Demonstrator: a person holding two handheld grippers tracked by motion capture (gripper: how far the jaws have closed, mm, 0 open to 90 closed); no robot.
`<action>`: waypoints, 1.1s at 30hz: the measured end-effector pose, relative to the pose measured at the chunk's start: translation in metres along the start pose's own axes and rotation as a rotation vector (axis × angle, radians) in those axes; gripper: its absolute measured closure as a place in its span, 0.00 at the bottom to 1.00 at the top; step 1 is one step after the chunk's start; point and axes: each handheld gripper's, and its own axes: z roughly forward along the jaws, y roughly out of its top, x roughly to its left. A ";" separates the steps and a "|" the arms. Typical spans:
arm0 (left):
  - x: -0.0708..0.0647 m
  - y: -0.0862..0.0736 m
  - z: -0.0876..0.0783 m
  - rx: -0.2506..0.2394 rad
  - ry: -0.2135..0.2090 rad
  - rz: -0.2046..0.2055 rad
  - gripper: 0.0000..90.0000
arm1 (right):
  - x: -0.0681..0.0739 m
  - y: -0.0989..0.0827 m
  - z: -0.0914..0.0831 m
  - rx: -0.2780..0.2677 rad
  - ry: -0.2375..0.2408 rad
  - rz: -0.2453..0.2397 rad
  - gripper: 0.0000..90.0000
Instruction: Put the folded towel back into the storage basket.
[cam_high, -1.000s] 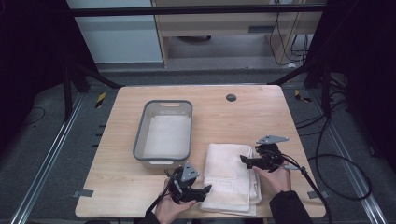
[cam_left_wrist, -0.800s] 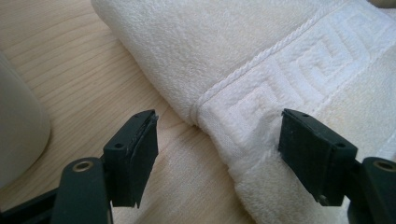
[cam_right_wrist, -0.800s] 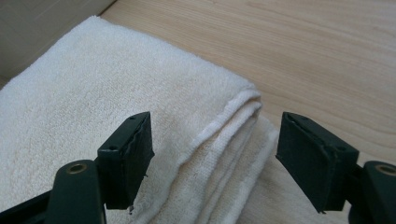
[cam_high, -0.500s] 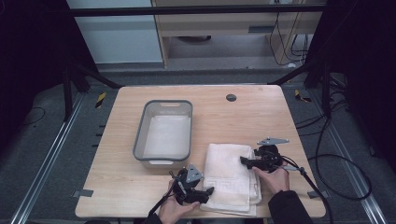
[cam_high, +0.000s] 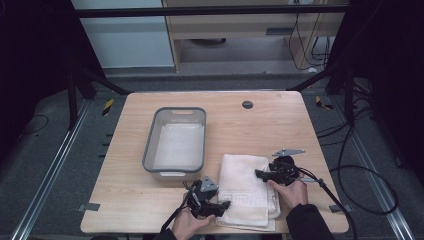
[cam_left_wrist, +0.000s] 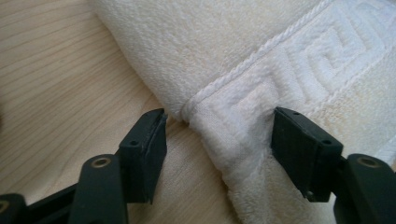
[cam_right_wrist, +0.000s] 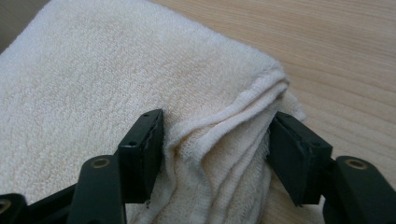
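Note:
A folded cream towel (cam_high: 245, 185) lies on the wooden table (cam_high: 260, 130) near its front edge. My left gripper (cam_high: 222, 205) is at the towel's near left edge, and its jaws have just been closing. In the left gripper view the patterned towel hem (cam_left_wrist: 233, 107) sits between the jaws of my left gripper (cam_left_wrist: 219, 121); the left pad stands just off it. My right gripper (cam_high: 260, 174) is at the towel's right edge, its jaws also just closing. The right gripper view has my right gripper (cam_right_wrist: 217, 126) with both pads against the bunched layers of the towel corner (cam_right_wrist: 219, 135).
A grey rectangular bin (cam_high: 150, 150) with a pale lining stands left of the towel, close behind the left hand. A small dark round hole (cam_high: 247, 104) marks the table's far side. Cables trail off the right edge onto the floor.
Both hands stay where they were. The left gripper has edged slightly toward the towel's near left edge.

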 end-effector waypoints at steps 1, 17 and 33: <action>0.000 0.000 0.000 0.004 -0.006 0.003 0.42 | 0.000 0.000 0.000 0.005 0.003 0.004 0.45; -0.003 0.004 -0.001 0.014 -0.087 -0.035 0.80 | 0.001 0.003 -0.004 0.010 0.070 0.062 0.75; -0.006 0.008 -0.024 -0.089 -0.104 -0.014 0.86 | 0.015 0.016 -0.034 -0.073 0.079 0.024 0.79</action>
